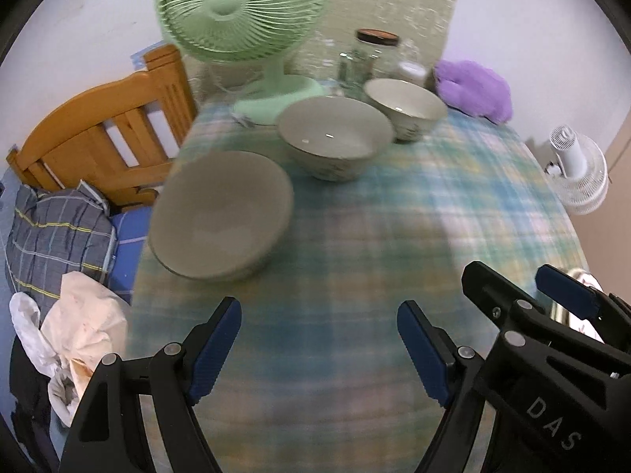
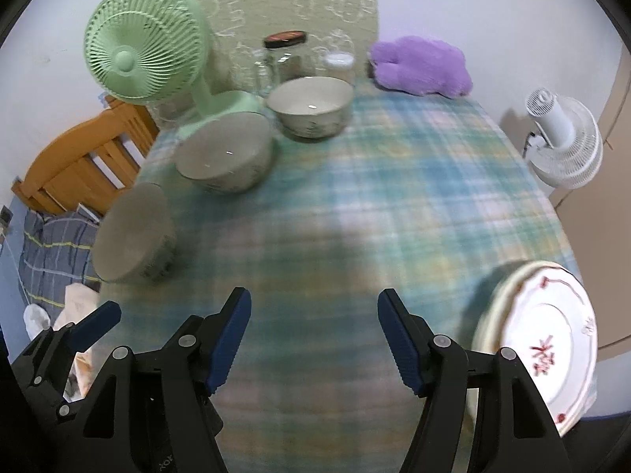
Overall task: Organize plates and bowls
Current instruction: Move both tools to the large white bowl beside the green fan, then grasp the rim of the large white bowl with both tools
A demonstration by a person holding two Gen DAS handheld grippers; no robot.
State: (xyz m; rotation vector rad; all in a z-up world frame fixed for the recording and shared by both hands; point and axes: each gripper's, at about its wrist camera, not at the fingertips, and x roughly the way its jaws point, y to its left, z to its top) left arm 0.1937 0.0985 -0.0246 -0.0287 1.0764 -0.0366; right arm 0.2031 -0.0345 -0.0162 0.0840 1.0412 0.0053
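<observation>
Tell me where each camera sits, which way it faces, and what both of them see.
Left wrist: sits on the left tool, open, looking forward across the plaid table at three bowls and the green fan; the right tool shows at lower right.
Right wrist: sits on the right tool, open, facing the same way; plates at right, left tool at lower left.
Shared: bowls, fan, jar, purple cushion, white fan.

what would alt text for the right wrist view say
The right tongs hang open and empty over a plaid tablecloth, with stacked plates at the lower right edge. Three bowls line the left side toward a green fan, and a glass jar and purple plush sit at the back.
</observation>
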